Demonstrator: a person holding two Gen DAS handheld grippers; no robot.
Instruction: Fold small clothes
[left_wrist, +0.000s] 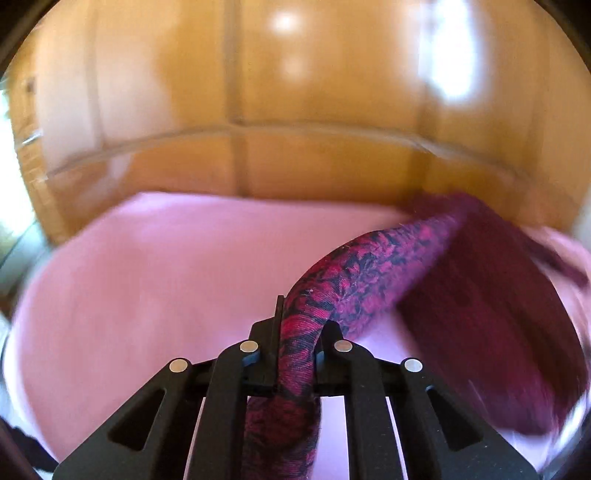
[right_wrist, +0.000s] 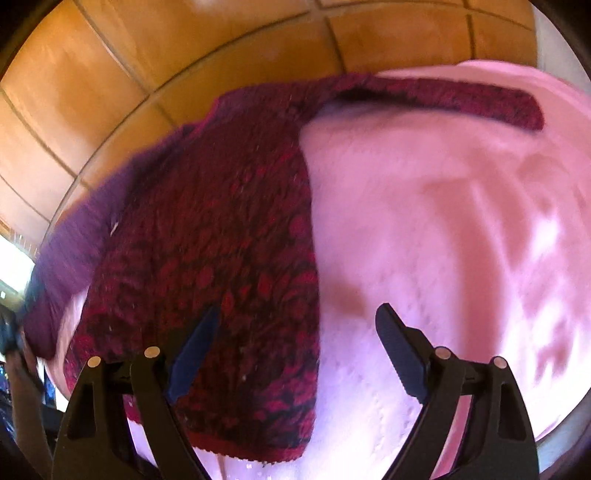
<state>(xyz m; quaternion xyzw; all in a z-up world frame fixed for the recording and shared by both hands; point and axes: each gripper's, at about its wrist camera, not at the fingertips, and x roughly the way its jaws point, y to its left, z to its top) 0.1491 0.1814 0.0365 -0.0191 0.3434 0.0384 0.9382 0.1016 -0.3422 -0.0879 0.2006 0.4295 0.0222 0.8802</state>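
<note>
The small red-and-black patterned knit sweater (right_wrist: 221, 236) lies mostly flat on the pink cloth-covered counter (right_wrist: 443, 229), its far edge near the counter's rim above the orange tiled floor (right_wrist: 110, 74). The left claw (left_wrist: 295, 332) is pinching one sleeve (left_wrist: 369, 266) of that sweater, lifted clear of the counter. The right claw (right_wrist: 295, 350) is spread wide, holding nothing, hovering over the sweater's hem. Risks, as I judge them: the thick sleeve may slip from the narrow pinch, or a pull on it could drag the unpinned body askew or off the rim.
</note>
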